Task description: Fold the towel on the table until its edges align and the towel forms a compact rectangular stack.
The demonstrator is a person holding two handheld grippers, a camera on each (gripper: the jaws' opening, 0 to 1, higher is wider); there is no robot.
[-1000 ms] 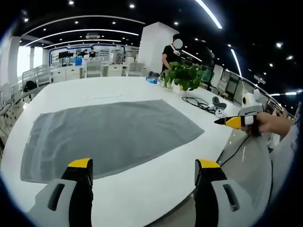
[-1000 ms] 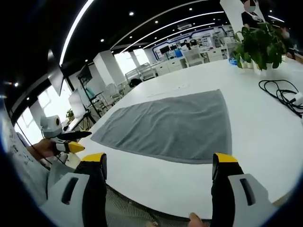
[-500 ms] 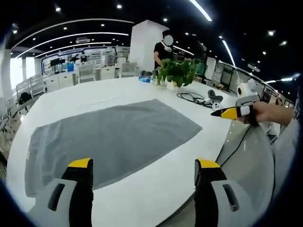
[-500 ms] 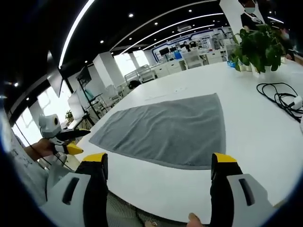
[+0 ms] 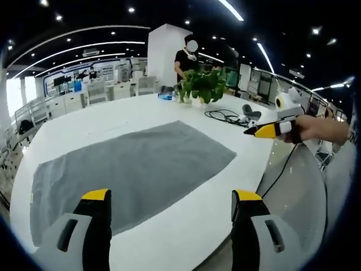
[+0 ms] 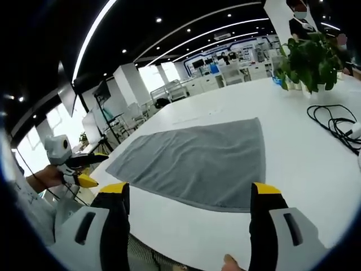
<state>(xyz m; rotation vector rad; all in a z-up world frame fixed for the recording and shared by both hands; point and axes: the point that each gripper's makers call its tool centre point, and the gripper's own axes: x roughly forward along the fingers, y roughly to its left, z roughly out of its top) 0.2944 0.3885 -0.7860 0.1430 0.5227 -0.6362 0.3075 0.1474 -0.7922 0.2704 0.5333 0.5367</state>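
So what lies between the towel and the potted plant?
Bare white table; in the left gripper view nothing sits between the towel and the potted plant.

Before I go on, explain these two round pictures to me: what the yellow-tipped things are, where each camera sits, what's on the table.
A person holds a two-jaw claw in each hand, with a fisheye camera riding on each. The left gripper view looks along the left claw; the right gripper view looks along the right claw. Both claws are open and hold nothing. A grey towel lies spread flat on the white table. Farther off are a plant and a black cable. Each claw also shows at the edge of the other's picture.
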